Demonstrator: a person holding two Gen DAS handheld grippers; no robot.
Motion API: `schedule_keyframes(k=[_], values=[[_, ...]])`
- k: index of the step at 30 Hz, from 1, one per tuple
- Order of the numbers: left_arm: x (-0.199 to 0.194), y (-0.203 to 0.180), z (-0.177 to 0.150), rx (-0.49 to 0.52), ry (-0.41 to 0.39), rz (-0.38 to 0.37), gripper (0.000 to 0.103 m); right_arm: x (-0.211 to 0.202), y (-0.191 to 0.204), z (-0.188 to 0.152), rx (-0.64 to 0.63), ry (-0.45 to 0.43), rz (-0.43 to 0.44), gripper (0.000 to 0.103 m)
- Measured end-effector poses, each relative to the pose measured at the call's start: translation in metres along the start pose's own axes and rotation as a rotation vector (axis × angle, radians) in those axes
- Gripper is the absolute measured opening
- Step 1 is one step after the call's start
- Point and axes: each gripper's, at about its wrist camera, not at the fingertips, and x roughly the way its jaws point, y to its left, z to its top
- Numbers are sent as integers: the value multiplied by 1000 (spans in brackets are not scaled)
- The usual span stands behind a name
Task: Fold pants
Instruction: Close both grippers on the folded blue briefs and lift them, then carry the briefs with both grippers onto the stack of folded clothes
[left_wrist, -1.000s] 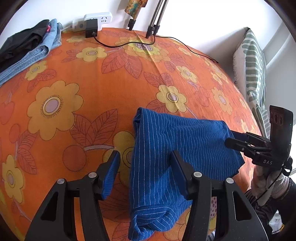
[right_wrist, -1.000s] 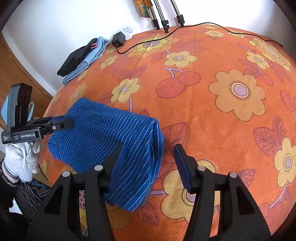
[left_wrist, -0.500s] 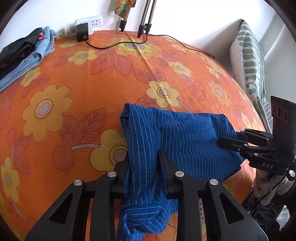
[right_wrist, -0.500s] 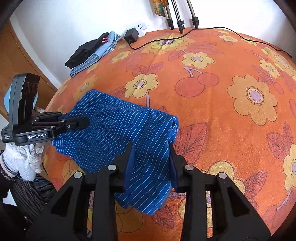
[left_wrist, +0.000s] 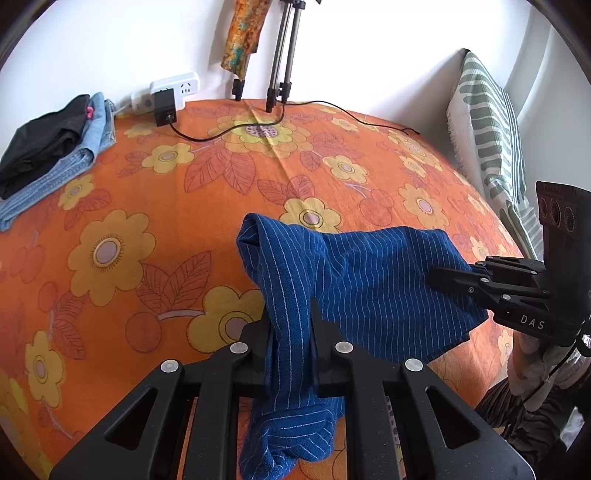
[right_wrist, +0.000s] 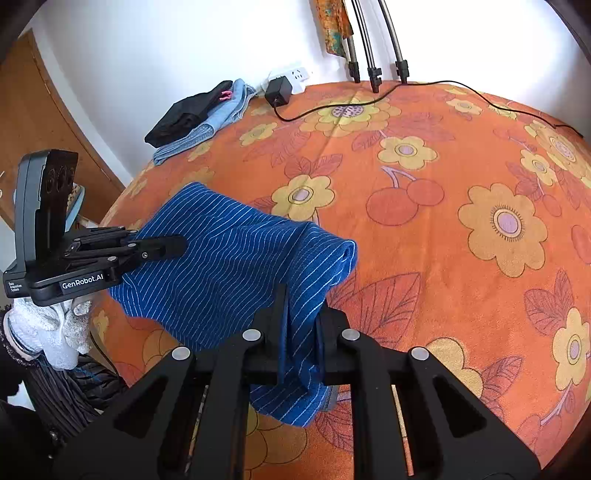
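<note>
The blue pinstriped pants (left_wrist: 354, 284) lie folded into a thick band near the front edge of the bed with the orange flowered cover (left_wrist: 184, 206). My left gripper (left_wrist: 290, 325) is shut on the band's left end and lifts it slightly. My right gripper (right_wrist: 301, 314) is shut on the other end of the pants (right_wrist: 236, 266). Each gripper shows in the other's view: the right one (left_wrist: 439, 277) at the pants' right edge, the left one (right_wrist: 177, 245) at the left edge. The cloth sags between them.
A stack of black and light-blue clothes (left_wrist: 48, 147) lies at the far left of the bed. A power strip with a black adapter (left_wrist: 166, 99) and its cable, and tripod legs (left_wrist: 277, 92), stand at the back. A striped pillow (left_wrist: 487, 129) leans at the right.
Both grippers were open around the pants' ends a second ago. They have closed on the cloth and raised it a little off the cover.
</note>
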Motion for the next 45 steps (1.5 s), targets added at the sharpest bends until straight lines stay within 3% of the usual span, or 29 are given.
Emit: schedule_keyframes(k=[15,31,45], values=[[-45,12,18,-5,-162,73,12,-15,45,39,-78,-117,11,12],[-82,56,22,-74,-260,140,12,6,95,74,-174,-156,36,12],[-106,138,61,-175,-362,237,12,47,148,166,-303,-226,45,12]])
